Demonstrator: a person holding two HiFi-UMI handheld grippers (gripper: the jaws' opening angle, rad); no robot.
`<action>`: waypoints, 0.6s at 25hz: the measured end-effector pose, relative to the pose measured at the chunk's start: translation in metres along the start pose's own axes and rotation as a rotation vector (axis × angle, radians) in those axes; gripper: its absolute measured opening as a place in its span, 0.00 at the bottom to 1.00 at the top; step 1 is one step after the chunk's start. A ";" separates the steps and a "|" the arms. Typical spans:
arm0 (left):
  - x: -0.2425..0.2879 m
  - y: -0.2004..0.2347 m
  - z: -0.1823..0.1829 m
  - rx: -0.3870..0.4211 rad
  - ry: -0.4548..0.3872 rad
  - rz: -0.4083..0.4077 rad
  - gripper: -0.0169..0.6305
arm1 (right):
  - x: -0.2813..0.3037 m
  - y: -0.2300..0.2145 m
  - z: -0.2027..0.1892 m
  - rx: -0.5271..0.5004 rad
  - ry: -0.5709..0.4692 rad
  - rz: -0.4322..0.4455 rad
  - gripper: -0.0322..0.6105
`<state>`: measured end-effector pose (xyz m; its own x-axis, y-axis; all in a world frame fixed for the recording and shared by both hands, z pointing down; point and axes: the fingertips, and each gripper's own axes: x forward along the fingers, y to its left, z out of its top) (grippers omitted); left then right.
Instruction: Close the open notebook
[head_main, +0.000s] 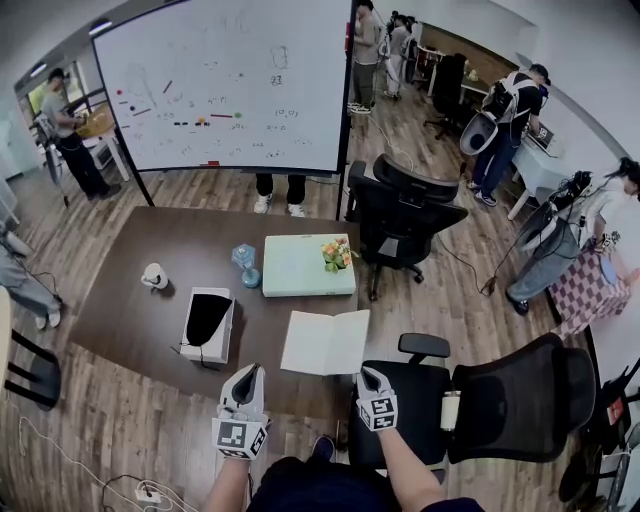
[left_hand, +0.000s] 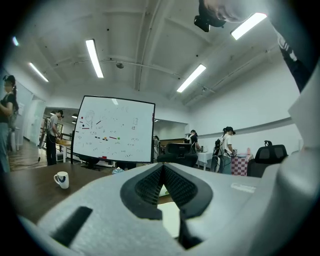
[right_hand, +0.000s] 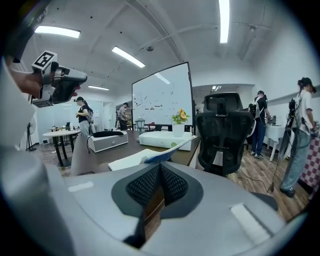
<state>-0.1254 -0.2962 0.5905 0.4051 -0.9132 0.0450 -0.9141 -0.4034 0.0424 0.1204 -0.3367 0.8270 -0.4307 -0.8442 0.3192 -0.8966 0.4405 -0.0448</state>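
The open notebook (head_main: 325, 342) lies with white pages up near the front edge of the dark table (head_main: 130, 310). In the right gripper view the notebook (right_hand: 145, 157) has its right page curving upward. My left gripper (head_main: 250, 372) hovers at the table's front edge, just left of the notebook, its jaws shut on nothing. My right gripper (head_main: 364, 374) sits just off the notebook's near right corner, also shut and empty. In the left gripper view the left gripper (left_hand: 163, 167) has its pads together. The right gripper (right_hand: 160, 167) shows the same in its own view.
A pale green box (head_main: 308, 265) with a flower pot (head_main: 337, 254) stands behind the notebook. A white case with a black top (head_main: 207, 322) is to the left, a white mug (head_main: 153, 276) farther left. Black office chairs (head_main: 500, 395) (head_main: 400, 215) stand right of the table. A whiteboard (head_main: 228, 85) stands behind.
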 end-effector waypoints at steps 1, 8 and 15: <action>-0.001 0.000 0.001 -0.001 -0.004 0.000 0.00 | 0.001 0.003 0.004 -0.009 -0.005 0.009 0.05; -0.010 0.001 0.004 -0.007 -0.014 0.008 0.00 | 0.011 0.027 0.027 -0.038 -0.032 0.054 0.05; -0.021 0.005 0.004 -0.009 -0.014 0.024 0.00 | 0.028 0.063 0.043 -0.076 -0.040 0.137 0.05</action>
<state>-0.1385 -0.2790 0.5861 0.3829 -0.9232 0.0321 -0.9231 -0.3811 0.0510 0.0475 -0.3459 0.7920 -0.5536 -0.7853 0.2773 -0.8195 0.5730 -0.0134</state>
